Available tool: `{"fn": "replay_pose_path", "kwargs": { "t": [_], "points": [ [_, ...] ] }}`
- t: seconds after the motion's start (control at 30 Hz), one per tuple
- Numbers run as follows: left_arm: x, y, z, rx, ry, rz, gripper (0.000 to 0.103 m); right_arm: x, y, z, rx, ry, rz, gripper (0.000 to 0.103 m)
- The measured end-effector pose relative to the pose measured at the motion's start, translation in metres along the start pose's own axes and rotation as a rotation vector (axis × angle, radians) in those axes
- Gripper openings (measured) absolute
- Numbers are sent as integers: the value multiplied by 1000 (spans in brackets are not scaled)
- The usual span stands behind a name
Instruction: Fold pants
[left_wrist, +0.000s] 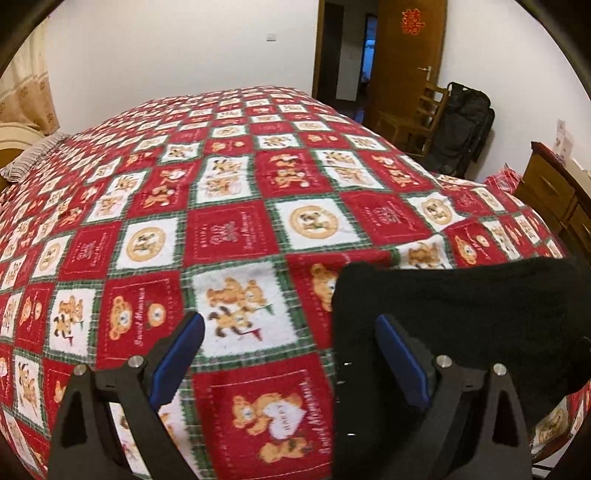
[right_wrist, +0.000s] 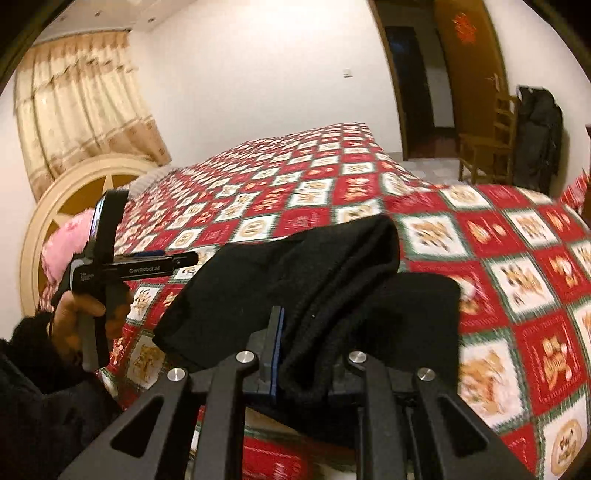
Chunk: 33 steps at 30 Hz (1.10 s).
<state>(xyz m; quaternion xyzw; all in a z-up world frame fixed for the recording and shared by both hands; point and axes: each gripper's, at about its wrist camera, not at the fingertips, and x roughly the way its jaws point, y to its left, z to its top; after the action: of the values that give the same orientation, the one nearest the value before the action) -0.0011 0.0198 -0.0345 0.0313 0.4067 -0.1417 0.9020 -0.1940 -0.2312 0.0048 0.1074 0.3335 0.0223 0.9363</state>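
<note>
The right gripper (right_wrist: 295, 354) has its jaws pinched on a bunched fold of the black pants (right_wrist: 303, 273), which hang lifted over the near part of the bed's teddy-bear quilt (right_wrist: 517, 280). The left gripper (left_wrist: 290, 354) hovers just beside the pants with jaws spread, holding nothing. The step in hand looks like carrying the cloth to lay it out; next, the left likely needs to catch a free edge.

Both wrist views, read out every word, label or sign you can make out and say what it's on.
"GenRobot.AI": white print on the left gripper body.
"HAPPY": heart on a bear patch of the bedspread.
Red paper character on the door: too blurred to read.
Script in the other bedspread squares: too blurred.
Small print beside the brand: too small.
</note>
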Motion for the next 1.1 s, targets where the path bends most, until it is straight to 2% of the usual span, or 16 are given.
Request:
{"fn": "replay_pose_path", "kwargs": {
  "t": [0.2, 0.33, 0.4, 0.5, 0.6, 0.7, 0.73, 0.8, 0.87, 0.97, 1.1],
  "points": [
    [6, -23, -7, 28, 20, 3, 96, -1, -28, -11, 31, 31, -42, 18],
    [15, -30, -16, 43, 45, 41, 96, 4, -48, -25, 93, 39, -58, 19],
    [20, -31, -21, 47, 55, 41, 96, 0, -55, -28, 127, 29, -45, 20],
    [22, -31, -23, 56, 59, 36, 97, -6, -54, -29, 112, 38, -68, 25],
    [18, -26, -21, 49, 65, 30, 97, -20, -51, -28, 95, 49, -123, 28],
    [9, -17, -14, 42, 53, 28, 97, -37, -38, -21, 23, 5, -267, 28],
    [6, -15, -10, 47, 36, 32, 97, -40, -33, -16, -2, -15, -282, 28],
    [2, -12, -2, 55, 1, 51, 97, -41, -19, -2, -26, -57, -242, 28],
    [1, -7, 8, 41, -20, 78, 97, -32, -3, 11, -30, -74, -133, 28],
    [3, -4, 13, 20, -11, 64, 97, 1, 27, 26, -71, -47, 9, 28],
    [6, -10, -1, 18, 26, 61, 96, 68, 67, 47, -152, 31, 113, 28]
  ]
}}
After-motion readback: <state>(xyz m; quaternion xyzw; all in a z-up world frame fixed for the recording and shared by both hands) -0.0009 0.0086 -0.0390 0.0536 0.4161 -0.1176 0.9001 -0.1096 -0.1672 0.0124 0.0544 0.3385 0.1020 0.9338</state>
